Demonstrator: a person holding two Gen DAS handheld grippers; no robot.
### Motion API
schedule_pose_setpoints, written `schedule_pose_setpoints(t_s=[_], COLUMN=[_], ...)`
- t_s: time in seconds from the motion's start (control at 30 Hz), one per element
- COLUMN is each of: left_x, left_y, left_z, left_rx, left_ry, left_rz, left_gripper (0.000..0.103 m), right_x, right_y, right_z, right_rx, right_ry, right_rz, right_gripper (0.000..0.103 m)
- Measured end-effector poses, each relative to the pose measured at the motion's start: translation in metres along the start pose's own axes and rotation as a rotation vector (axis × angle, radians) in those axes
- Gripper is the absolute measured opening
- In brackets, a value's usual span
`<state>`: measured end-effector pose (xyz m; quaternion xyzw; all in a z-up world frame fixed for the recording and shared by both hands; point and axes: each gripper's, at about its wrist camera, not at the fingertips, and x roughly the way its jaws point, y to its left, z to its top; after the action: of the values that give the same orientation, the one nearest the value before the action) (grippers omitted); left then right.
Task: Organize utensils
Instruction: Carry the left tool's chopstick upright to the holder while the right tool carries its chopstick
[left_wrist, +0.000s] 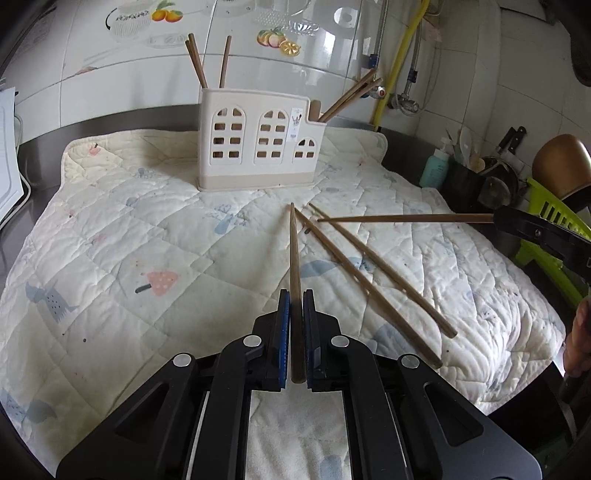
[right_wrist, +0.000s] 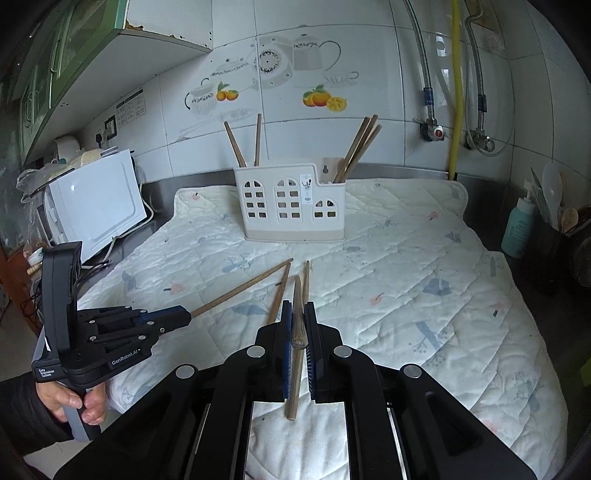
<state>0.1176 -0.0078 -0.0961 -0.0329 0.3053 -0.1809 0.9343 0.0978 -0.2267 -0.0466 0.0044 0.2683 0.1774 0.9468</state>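
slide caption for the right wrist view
Both grippers each clamp one chopstick before the holder.

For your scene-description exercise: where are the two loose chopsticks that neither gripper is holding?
In the left wrist view, the two loose chopsticks lie on the quilted mat, right of centre, in front of the white holder, their far tips near the gripped chopsticks' tips.

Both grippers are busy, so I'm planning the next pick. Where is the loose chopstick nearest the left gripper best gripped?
Probably its thick near end. The loose chopstick lies flat on the quilted mat, and that end sits clear of the neighbouring chopstick, while their thin tips nearly meet. Come down from the near side, jaws straddling it lengthwise.
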Motion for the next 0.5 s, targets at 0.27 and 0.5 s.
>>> schedule_pose_setpoints(t_s=[0.27,0.5], left_x=[-0.023,-0.006], left_y=[-0.012,-0.01], left_z=[0.034,0.015], left_rx=[0.05,0.081], left_ry=[-0.119,0.003], left_rz=[-0.008,-0.019], left_gripper=[0.005,0.012], right_x=[-0.01,-0.013], right_y=[-0.003,-0.001], right_z=[0.036,0.043], right_rx=[-0.011,-0.028], right_ry=[-0.062,-0.072], right_rz=[0.02,0.014], right_gripper=[0.006,0.006])
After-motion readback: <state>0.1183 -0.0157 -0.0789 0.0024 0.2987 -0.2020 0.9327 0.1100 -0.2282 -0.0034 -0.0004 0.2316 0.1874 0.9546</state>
